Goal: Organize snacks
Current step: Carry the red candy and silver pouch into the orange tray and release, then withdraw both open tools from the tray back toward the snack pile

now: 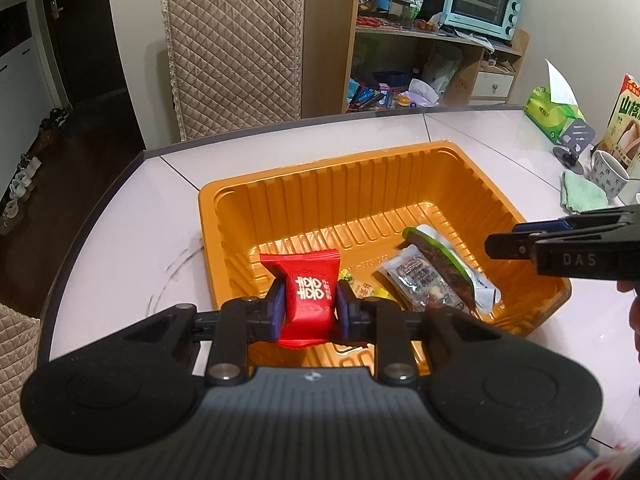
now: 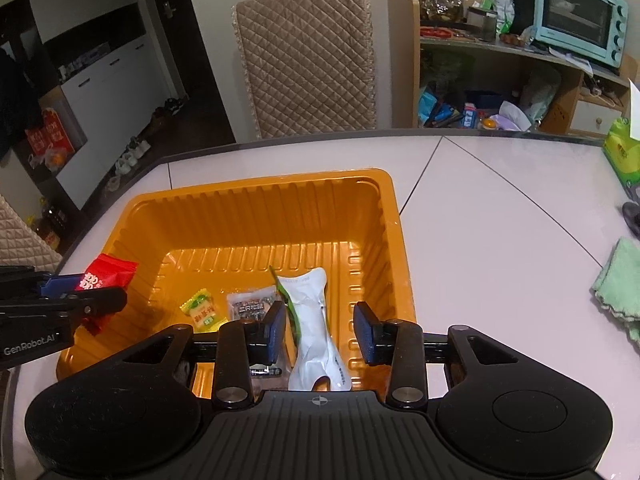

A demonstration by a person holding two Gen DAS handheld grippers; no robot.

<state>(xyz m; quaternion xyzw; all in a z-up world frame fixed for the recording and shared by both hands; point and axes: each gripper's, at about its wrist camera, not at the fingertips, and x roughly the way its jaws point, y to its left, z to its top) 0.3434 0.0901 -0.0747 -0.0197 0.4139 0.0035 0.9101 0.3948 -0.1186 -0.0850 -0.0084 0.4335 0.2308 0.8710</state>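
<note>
red packet (image 1: 310,295) pinched between the left gripper's (image 1: 310,308) jaws, lower centre of the left view, hanging over the near left corner of the orange tray (image 1: 360,168). inside the tray already: white pouch (image 2: 316,320), a grey packet (image 2: 250,306) and a yellow candy (image 2: 200,309), all toward the near side. right gripper (image 2: 320,330) low in its own view, jaws parted and empty, straddling the white pouch without pressing it. tray on a pale worktop (image 2: 500,240), green cloth (image 2: 620,280) at the right edge.

likely step: dropping the red packet in. best done by easing it further over the bare tray floor toward the upper left, clear of the rim, lowering close, then opening fully. worth keeping the right gripper clear of the drop.
</note>
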